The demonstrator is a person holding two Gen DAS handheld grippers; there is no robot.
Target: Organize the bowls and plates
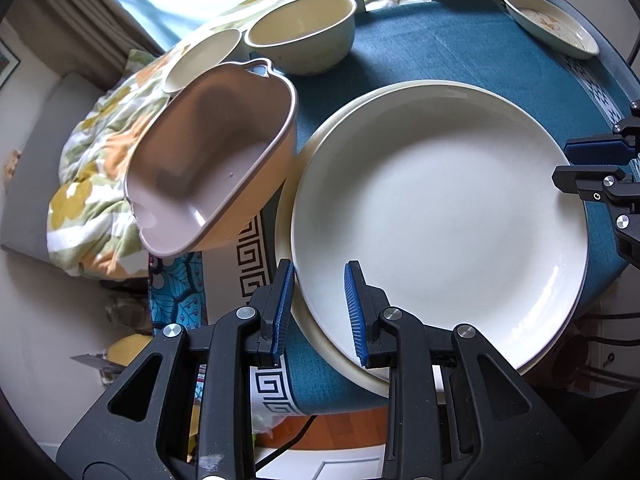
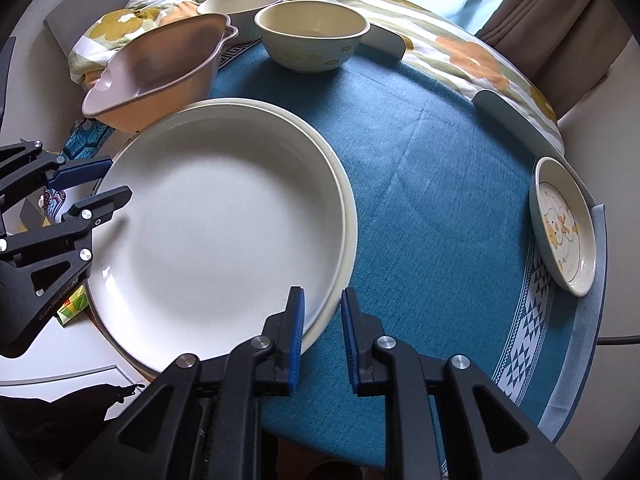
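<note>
Two large white plates lie stacked on the blue cloth. The top plate (image 1: 440, 208) (image 2: 224, 220) sits a little off-centre on the lower plate (image 1: 340, 364) (image 2: 351, 220). My left gripper (image 1: 320, 312) (image 2: 120, 178) is shut on the top plate's rim at one side, one pad outside the rim and one over it. My right gripper (image 2: 322, 316) (image 1: 562, 162) is shut on the rim at the opposite side. Whether the top plate rests on the lower one or hangs just above it, I cannot tell.
A pink handled dish (image 1: 208, 160) (image 2: 160, 76) tilts at the table's edge beside the plates. Behind stand a cream bowl (image 1: 304, 32) (image 2: 312, 36) and a smaller bowl (image 1: 200, 60) (image 2: 240, 4). A small pictured plate (image 1: 552, 24) (image 2: 564, 228) lies on the blue tablecloth (image 2: 420, 160).
</note>
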